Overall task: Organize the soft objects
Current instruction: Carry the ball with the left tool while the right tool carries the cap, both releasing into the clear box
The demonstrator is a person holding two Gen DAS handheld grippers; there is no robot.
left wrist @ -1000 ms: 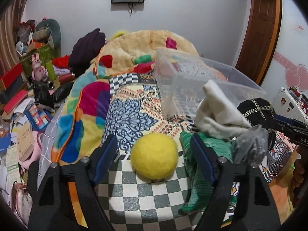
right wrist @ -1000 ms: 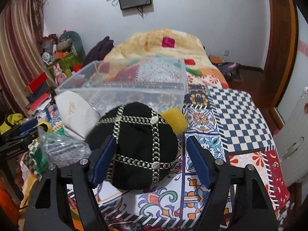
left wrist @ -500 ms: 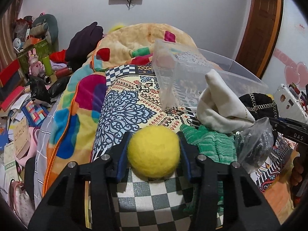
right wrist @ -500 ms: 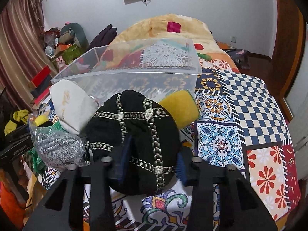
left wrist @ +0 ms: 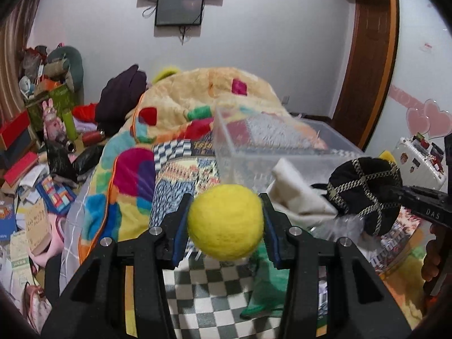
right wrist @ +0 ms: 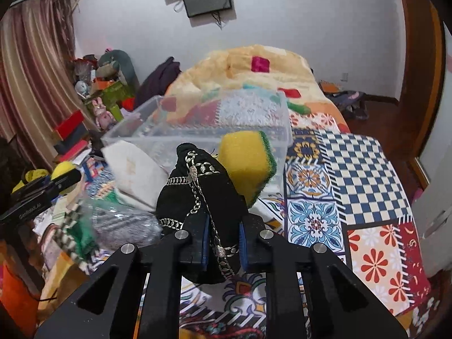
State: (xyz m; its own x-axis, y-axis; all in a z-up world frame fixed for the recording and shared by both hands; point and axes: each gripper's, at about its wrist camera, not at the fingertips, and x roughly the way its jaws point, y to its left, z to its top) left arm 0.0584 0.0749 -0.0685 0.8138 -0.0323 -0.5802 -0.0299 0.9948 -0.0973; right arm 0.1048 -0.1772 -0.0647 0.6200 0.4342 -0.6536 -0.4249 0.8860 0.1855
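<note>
My left gripper (left wrist: 224, 226) is shut on a yellow felt ball (left wrist: 225, 221) and holds it above the bed. My right gripper (right wrist: 221, 243) is shut on a black cap with gold chain trim (right wrist: 197, 195), lifted off the bedspread; the cap also shows at the right of the left wrist view (left wrist: 365, 193). A clear plastic bin (right wrist: 197, 132) stands on the bed behind both; it also shows in the left wrist view (left wrist: 254, 152). A yellow and green sponge (right wrist: 248, 161) leans on the bin's front wall. A white cloth (right wrist: 132, 169), a green knit cloth (left wrist: 265, 288) and a bagged grey item (right wrist: 121, 223) lie beside the bin.
A patchwork bedspread (right wrist: 353, 169) covers the bed, with a bunched fleece blanket (left wrist: 197, 93) at its head. Cluttered boxes, toys and papers (left wrist: 34, 141) fill the floor at the left. A wooden door (left wrist: 367, 56) stands at the right.
Both grippers have closed, the left on the yellow ball and the right on the black cap. Both have lifted their objects off the bed, and the cap is now squeezed narrow.
</note>
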